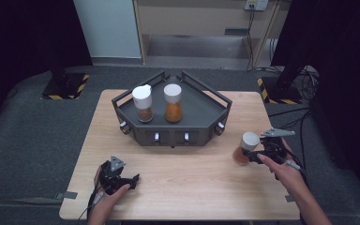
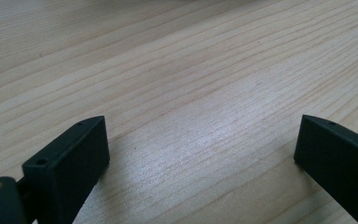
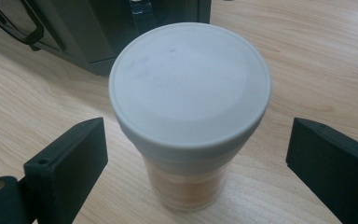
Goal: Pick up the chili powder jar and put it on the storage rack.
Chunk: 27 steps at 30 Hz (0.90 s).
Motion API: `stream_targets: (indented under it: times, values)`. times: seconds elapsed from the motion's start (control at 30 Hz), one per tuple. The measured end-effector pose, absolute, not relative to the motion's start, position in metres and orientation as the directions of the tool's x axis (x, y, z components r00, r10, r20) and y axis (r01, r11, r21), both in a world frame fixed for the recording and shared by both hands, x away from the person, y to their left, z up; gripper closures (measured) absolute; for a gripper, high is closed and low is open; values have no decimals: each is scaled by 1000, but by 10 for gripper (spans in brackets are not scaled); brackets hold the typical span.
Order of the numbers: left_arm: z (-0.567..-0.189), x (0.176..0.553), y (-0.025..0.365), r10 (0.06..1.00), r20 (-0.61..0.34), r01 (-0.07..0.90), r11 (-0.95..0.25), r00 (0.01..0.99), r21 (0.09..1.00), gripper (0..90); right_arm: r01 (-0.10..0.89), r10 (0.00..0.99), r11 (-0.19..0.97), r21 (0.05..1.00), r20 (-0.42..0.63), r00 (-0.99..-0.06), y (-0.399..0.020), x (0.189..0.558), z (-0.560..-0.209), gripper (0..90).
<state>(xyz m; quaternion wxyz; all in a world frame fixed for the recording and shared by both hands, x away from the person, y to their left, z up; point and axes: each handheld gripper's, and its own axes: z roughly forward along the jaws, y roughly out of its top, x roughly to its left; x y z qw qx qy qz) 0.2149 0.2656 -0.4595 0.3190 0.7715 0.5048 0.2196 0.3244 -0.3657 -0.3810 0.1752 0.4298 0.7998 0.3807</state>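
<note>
Right gripper (image 3: 196,154) at a white-lidded clear jar of orange powder (image 3: 189,98)
Its jaws stand spread either side of the jar, not touching; left gripper (image 2: 200,144) jaws spread over the bare wooden table (image 1: 192,183).

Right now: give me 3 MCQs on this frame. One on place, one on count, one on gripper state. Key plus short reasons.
1. Where is the jar nearest the right gripper?
A. On the rack
B. On the table, right of the rack
C. On the floor

2. How many jars stand on the rack?
A. Two
B. Four
C. None

3. How does the right gripper stand?
A. Shut on the jar
B. Open, jar between its jaws
C. Open, far from any jar

Key: 1 B, it stands on the wood beside the rack. 2 A, two white-capped jars stand there. 3 B, gaps show on both sides of the cap.
</note>
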Motion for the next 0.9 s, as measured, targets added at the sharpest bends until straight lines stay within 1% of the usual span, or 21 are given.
stream_targets:
  times: [0.33, 0.9]
  values:
    - [-459, 215, 266, 919, 17, 639, -287, 393, 714, 17, 561, 820, 346, 752, 49, -570, -362, 329, -383, 83]
    - [-459, 215, 265, 919, 17, 639, -286, 393, 714, 17, 556, 818, 365, 747, 27, -574, -352, 336, -383, 159]
